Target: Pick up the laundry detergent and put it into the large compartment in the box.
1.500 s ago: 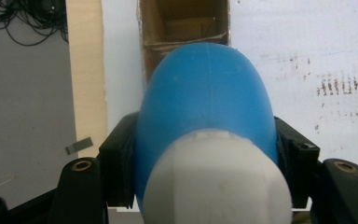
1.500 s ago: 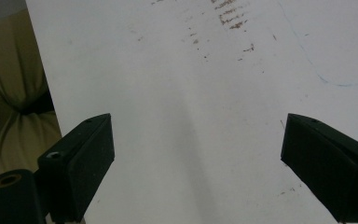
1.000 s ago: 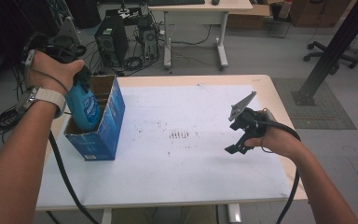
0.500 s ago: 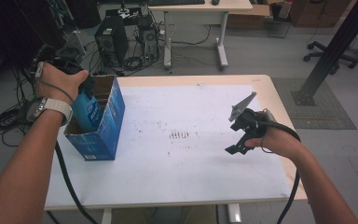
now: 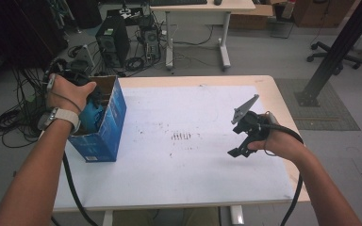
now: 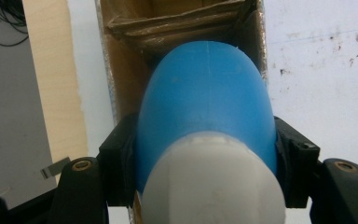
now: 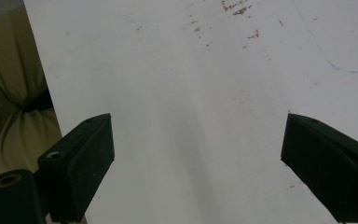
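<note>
A: From the high view I see my left hand [image 5: 68, 94] at the left of the frame, wrist bent down over the blue cardboard box [image 5: 107, 127], which stands open-topped on the white table [image 5: 193, 179]. The blue bottle [image 5: 92, 117] sits partly inside the box.

B: And the right?

A: My right gripper [image 5: 239, 141] hovers over the table at right of centre, forearm coming up from the lower right corner.

B: The left gripper view?

A: My left gripper [image 6: 205, 154] is clamped on the bottle [image 6: 205, 107]: smooth, rounded blue plastic with a white cap, pointing into the brown corrugated box [image 6: 126, 70].

B: Right gripper view?

A: The black block-shaped jaws stand wide apart over the speckled white table [image 7: 191, 116], nothing between them.
</note>
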{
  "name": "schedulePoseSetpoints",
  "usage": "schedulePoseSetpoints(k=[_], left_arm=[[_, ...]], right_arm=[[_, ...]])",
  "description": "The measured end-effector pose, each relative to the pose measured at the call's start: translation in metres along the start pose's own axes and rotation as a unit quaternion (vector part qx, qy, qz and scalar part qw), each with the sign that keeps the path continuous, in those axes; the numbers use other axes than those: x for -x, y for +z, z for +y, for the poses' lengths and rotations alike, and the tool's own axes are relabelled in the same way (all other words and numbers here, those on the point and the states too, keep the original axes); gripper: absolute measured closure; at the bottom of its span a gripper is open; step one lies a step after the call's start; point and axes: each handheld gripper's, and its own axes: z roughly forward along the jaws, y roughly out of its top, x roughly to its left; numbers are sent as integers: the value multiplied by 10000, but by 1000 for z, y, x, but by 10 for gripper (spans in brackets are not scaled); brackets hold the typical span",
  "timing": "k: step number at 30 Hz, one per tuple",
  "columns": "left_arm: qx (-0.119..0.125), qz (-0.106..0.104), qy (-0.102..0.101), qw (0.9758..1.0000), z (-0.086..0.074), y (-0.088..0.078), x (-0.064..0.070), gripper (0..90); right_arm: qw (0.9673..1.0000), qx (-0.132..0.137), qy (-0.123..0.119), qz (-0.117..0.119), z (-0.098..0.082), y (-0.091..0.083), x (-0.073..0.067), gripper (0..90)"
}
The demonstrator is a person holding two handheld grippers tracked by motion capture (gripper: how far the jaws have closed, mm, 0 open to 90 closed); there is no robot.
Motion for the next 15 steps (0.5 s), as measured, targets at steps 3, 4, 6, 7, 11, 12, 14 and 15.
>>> schedulePoseSetpoints(k=[3, 4, 6, 7, 11, 12, 14, 15], left_arm=[[12, 21, 0, 10000, -1, 6, 1, 371], [-3, 28, 22, 10000, -1, 7, 1, 371], [-8, 71, 83, 9999, -1, 11, 3, 372], [-12, 104, 105, 9999, -1, 13, 3, 371], [-59, 139, 137, 9998, -1, 21, 5, 372], [-83, 124, 146, 9998, -1, 24, 5, 371], [-132, 78, 177, 9997, -2, 28, 5, 371], [-115, 72, 167, 9998, -2, 30, 5, 372]], right_arm=[[10000, -2, 25, -4, -1, 1, 0, 96], [10000, -3, 30, 5, -2, 1, 0, 96], [10000, -4, 31, 7, -2, 1, 0, 96], [10000, 2, 23, 12, -2, 2, 0, 96], [10000, 2, 38, 12, -3, 2, 0, 96], [10000, 4, 39, 12, -4, 2, 0, 96], [10000, -2, 65, 15, -5, 2, 1, 96], [10000, -3, 74, 8, -6, 2, 1, 96]])
